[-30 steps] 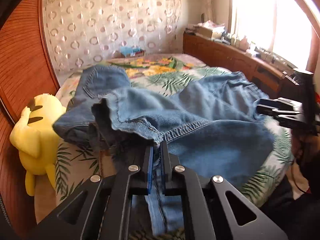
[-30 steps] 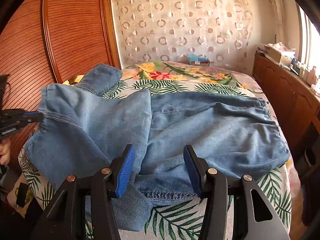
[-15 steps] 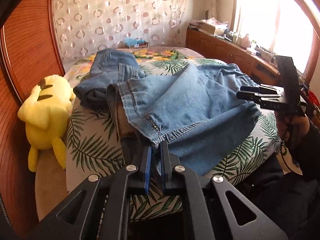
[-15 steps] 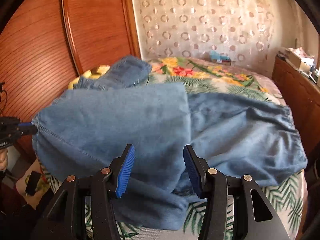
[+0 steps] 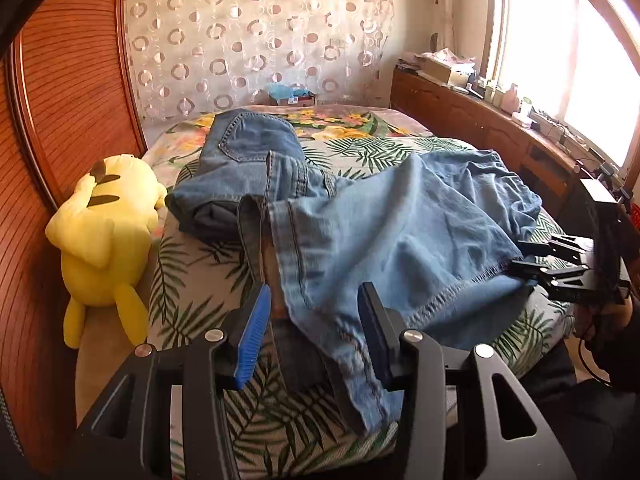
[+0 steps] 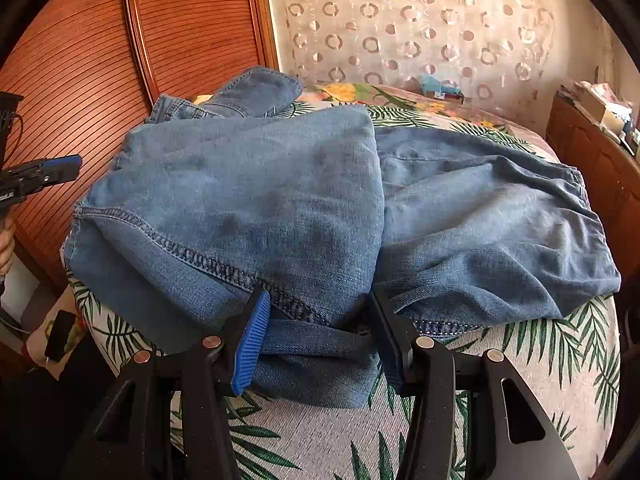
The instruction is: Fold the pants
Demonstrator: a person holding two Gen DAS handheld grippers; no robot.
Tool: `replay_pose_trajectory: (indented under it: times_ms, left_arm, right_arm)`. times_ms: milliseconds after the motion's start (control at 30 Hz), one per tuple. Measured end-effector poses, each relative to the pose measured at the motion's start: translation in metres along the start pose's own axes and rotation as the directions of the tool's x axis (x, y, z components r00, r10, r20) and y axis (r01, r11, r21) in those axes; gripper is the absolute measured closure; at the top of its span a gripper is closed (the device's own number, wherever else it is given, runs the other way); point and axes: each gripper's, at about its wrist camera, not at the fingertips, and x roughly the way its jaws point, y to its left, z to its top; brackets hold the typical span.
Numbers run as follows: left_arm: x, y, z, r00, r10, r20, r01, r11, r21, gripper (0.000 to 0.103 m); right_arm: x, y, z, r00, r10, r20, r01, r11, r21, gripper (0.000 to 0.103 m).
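bed [image 5: 192, 288]: a mattress under a palm-leaf and flower print cover; everything below is placed against it.
wardrobe [image 5: 68, 80]: reddish ribbed wood doors along the bed's left side in the left wrist view.
curtain [image 5: 256, 36]: pale, ring-patterned, hanging behind the far end of the bed.
pants [image 5: 400, 236]: blue denim, spread over the near half of the bed, one part doubled over another; a bunched end with a stitched pocket lies toward the far left of the bed, and a seamed corner droops over the bed's near edge.
plush toy [image 5: 104, 240]: yellow, wedged between the bed's left side and the wardrobe.
sideboard [image 5: 480, 120]: low wooden unit along the bed's right side, cluttered with small items under the window.
left gripper [image 5: 312, 332]: at the bed's near edge; its fingers have just been opening and now stand apart, pressing on nothing. The drooping denim corner hangs in the gap between them, nearer the right finger.
right gripper [image 6: 316, 340]: at the bed's near edge, further right; its fingers stand apart at a middling width with a thick fold of the pants lying between them. Cloth reaches both fingers, but I cannot tell whether they pinch it.
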Motion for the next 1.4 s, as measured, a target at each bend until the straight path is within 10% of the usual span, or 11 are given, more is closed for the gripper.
replay_pose_trajectory:
  times_ms: [367,500,667,1133,1400]
  left_arm:
    - [0.064,0.016,0.034,0.998,0.051,-0.029,-0.052,0.999,-0.010,0.057]
    - [0.067,0.011,0.035,0.999,0.032,-0.008,-0.032,0.999,0.009,0.089]
    - [0.046,0.004,0.047,0.994,0.079,0.073,-0.081,0.996,0.027,0.098]
    - [0.052,0.009,0.076,0.992,0.109,0.056,-0.111,0.993,0.029,0.097]
    - [0.039,-0.013,0.075,0.992,0.101,0.077,-0.106,0.993,0.061,0.065]
  right_arm:
    - [-0.016,-0.009,-0.007,0.998,-0.039,0.047,0.038,0.999,0.015,0.051]
    - [-0.017,-0.018,-0.011,0.998,-0.049,0.049,0.046,0.998,0.044,0.051]
    - [-0.017,-0.027,-0.013,0.997,-0.056,0.046,0.052,0.996,0.076,0.051]
    - [-0.027,-0.041,-0.016,0.995,-0.078,0.062,0.071,0.991,0.112,0.051]
    - [-0.047,-0.067,-0.021,0.988,-0.129,0.084,0.114,0.980,0.163,0.051]
